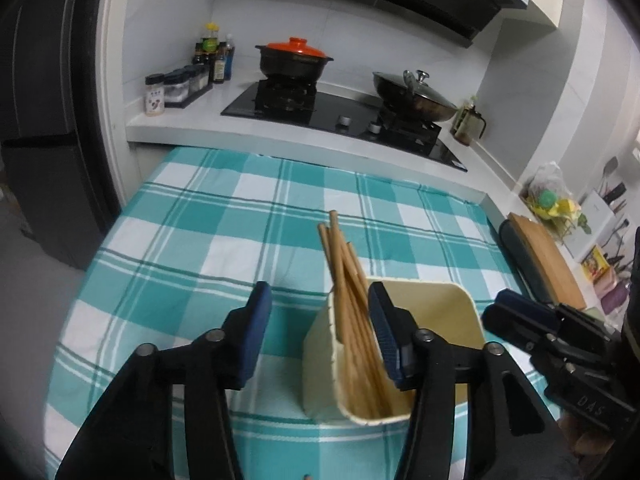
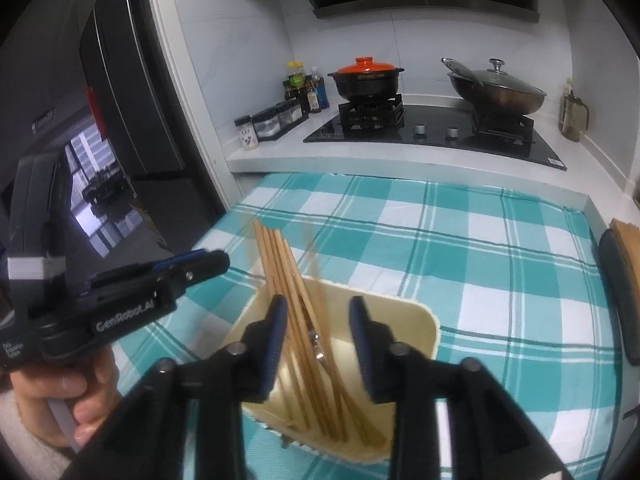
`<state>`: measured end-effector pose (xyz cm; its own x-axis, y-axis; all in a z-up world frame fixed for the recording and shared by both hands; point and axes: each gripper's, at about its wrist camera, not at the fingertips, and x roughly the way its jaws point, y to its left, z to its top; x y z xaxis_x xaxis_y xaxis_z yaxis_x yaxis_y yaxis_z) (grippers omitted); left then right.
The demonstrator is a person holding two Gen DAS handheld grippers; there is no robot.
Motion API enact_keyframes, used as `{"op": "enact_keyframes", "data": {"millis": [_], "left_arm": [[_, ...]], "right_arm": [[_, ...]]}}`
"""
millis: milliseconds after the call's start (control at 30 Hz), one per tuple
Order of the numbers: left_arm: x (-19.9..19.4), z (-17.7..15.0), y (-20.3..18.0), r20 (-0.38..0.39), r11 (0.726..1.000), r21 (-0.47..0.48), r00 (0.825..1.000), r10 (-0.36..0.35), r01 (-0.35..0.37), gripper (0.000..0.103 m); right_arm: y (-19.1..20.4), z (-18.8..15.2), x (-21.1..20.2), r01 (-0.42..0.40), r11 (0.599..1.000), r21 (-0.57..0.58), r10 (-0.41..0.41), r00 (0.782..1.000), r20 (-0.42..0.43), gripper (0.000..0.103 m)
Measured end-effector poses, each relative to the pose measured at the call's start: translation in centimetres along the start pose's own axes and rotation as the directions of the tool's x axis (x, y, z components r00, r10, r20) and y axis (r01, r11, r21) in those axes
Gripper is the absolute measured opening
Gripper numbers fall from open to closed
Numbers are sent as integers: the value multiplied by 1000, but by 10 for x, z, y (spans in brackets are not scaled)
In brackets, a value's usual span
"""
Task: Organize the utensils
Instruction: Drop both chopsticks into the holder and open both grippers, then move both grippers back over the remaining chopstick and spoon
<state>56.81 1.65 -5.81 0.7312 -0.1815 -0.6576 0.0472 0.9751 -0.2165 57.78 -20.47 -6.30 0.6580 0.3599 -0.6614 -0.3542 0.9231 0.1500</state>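
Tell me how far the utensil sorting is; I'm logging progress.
Done: chopsticks stand in the cream holder on the checked cloth. In hand: nothing; both grippers' jaws are open and empty. Left: no loose utensils show on the cloth, so probably little remains.

Both my wrist views are dim and slightly grainy, lit by soft, cool indoor light from above. Heavy fisheye bending curves the counter edge (image 1: 304, 142) and darkens the corners to black. The chopsticks (image 2: 288, 280) show motion blur in the right view. Pale glare reflects off the refrigerator door (image 2: 96, 184).
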Motion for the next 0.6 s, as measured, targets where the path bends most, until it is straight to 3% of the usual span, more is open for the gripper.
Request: {"op": "enact_keyframes", "data": {"millis": [167,367,500,600], "left_arm": [[-60,-34,25,-73,990,140,996,45,-34,64],[-133,-117,53,-155,961,276,985,80,-35,74],[-157,-184,65,-179,972,236,981,67,-23,77],[-159,-235,64,-173,989,148,985,21,5,77]], "right_arm": [[12,-20,-46,13,998,-68,-12,1000,15,35],[32,-95,-115,90,961,-261,-98,995,-18,37],[45,-168,-151,177,917,-358,-196,980,-19,37],[48,-217,-165,192,928,-318,-212,977,-29,37]]}}
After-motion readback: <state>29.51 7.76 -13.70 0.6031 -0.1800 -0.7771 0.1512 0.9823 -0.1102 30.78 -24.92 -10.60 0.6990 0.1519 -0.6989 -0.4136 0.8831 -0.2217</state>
